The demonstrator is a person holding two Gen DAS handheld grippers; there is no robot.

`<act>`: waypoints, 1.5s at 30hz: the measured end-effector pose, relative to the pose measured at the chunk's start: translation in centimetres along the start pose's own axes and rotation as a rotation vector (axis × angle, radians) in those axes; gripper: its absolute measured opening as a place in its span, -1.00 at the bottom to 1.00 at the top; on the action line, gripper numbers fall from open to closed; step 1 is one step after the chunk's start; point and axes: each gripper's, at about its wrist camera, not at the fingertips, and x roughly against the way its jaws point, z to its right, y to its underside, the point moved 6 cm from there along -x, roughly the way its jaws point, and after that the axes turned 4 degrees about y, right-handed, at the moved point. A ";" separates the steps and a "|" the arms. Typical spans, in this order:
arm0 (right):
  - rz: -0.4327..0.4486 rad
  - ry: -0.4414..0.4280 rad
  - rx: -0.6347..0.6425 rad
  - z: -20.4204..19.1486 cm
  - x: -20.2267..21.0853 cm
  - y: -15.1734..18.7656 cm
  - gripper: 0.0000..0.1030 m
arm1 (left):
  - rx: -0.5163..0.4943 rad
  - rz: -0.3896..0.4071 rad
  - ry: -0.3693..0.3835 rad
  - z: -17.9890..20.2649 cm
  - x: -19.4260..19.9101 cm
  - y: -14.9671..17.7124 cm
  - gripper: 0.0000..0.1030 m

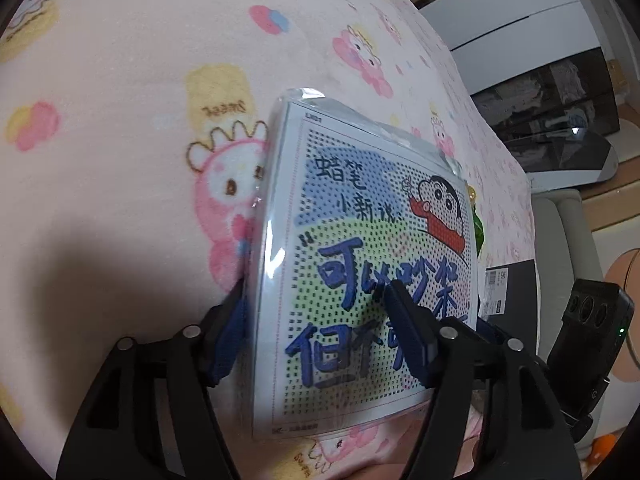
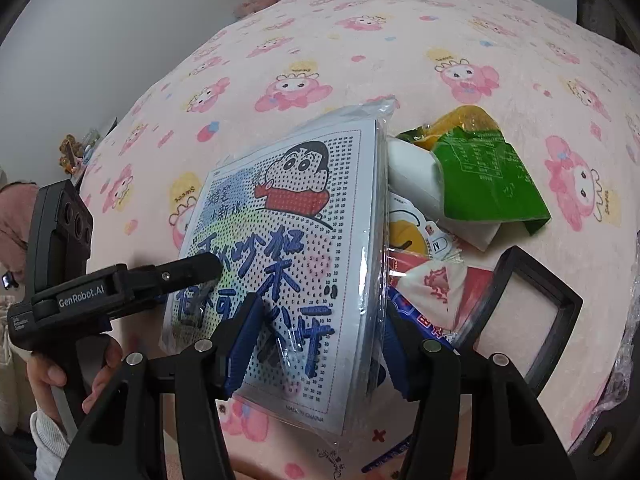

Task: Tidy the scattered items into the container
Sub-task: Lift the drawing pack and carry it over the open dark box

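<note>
A flat plastic-wrapped craft kit [image 1: 360,220] with a cartoon boy and blue lettering stands tilted above the pink blanket. My right gripper [image 2: 324,308] is shut on the kit [image 2: 304,208], with one blue pad on its printed face and the other behind its right edge. My left gripper [image 1: 316,292] stands open with the kit between its fingers; one finger [image 2: 188,272] lies across the printed face and the other is behind the left edge. A black box [image 2: 548,276], open at the top, lies on the bed to the right.
A green snack packet [image 2: 488,176], a white pack [image 2: 416,176], a yellow-face packet [image 2: 404,232] and a red-and-white packet [image 2: 436,288] are piled behind the kit. A hand [image 2: 44,372] holds the left gripper. White furniture [image 1: 520,20] stands past the bed's right edge.
</note>
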 end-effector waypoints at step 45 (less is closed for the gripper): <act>0.458 0.076 -0.197 11.7 30.6 2.4 -0.02 | -0.489 0.094 0.202 32.9 7.9 6.6 0.15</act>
